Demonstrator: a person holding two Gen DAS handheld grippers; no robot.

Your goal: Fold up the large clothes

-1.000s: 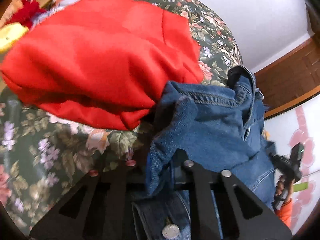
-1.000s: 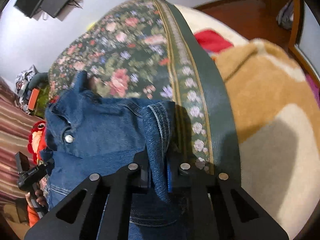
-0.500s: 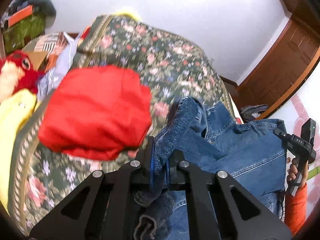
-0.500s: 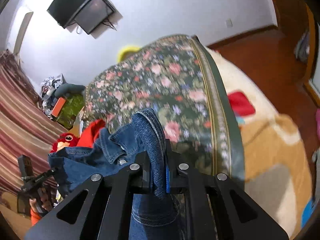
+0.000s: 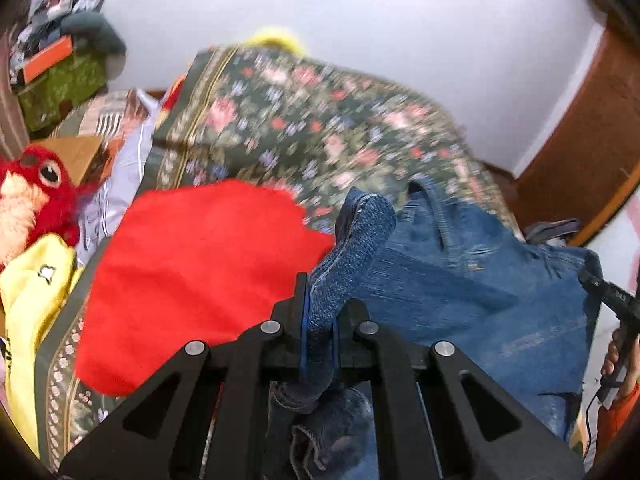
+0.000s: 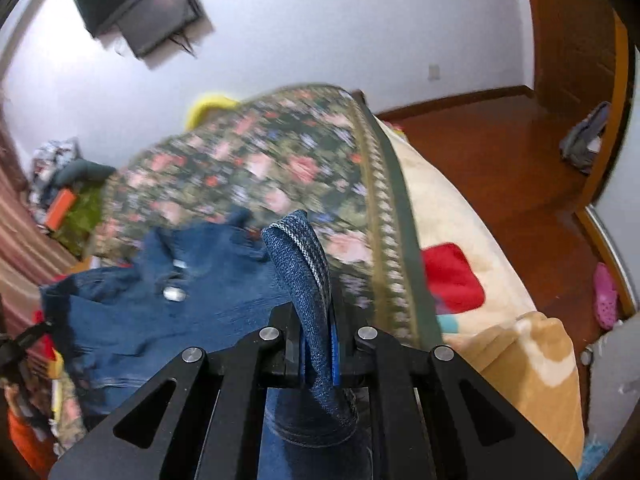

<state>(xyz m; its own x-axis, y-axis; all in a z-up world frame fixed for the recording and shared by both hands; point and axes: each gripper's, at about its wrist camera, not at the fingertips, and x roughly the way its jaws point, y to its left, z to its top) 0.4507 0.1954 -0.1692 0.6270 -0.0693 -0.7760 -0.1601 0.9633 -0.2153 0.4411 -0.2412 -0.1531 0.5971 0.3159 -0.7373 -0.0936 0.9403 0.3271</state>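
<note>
The left gripper (image 5: 320, 320) is pinching a thick fold of the blue jacket (image 5: 460, 280), with its two fingers pressed on the cloth. The right gripper (image 6: 316, 336) is pinching another fold of the same jacket (image 6: 192, 312), and its fingers squeeze the cloth too. The jacket hangs spread between the two grippers, above the near edge of the bed (image 5: 320, 120) with its flowered cover. A red cloth (image 5: 200, 272) lies on the bed, just beside the jacket, toward the left edge. A red toy bird (image 5: 36, 192) and a yellow cloth (image 5: 36, 292) sit past the bed's left edge. A tan blanket (image 6: 520, 360) lies past the right edge. A dark screen (image 6: 140, 12) hangs on the white wall.
</note>
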